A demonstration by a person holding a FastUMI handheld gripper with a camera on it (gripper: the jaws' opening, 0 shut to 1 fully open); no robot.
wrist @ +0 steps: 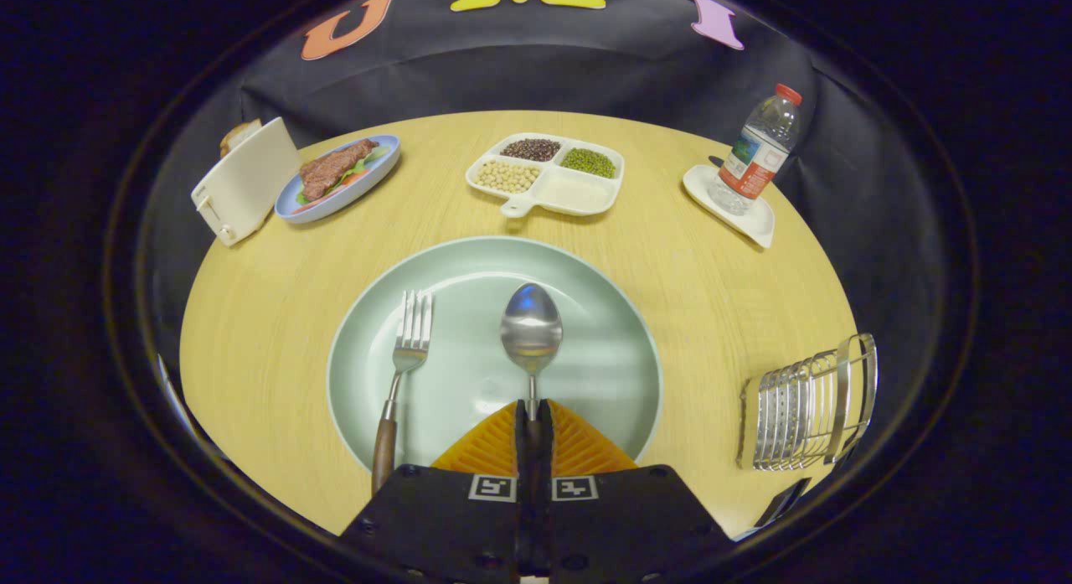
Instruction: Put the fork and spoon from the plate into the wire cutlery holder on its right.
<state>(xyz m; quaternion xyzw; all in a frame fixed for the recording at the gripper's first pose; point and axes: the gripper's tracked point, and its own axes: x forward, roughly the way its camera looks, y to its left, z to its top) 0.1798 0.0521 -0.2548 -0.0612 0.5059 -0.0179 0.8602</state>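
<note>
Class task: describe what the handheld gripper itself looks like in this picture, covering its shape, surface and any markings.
The gripper has a broad black body with angled shoulders and small screw holes along its lower part. Two square black-and-white coded markers sit side by side on its top edge. Its two fingers are wedge-shaped with ribbed surfaces, tapering forward to a narrow point. No cables or sleeve are visible.

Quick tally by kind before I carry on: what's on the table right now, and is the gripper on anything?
Cutlery: 2, fork lying on the green plate, spoon with its handle clamped in the gripper
Plates and trays: 4, green plate, blue plate, divided tray, white dish
Bottle: 1
Toaster: 1
Wire cutlery holder: 1
Total: 9
</note>
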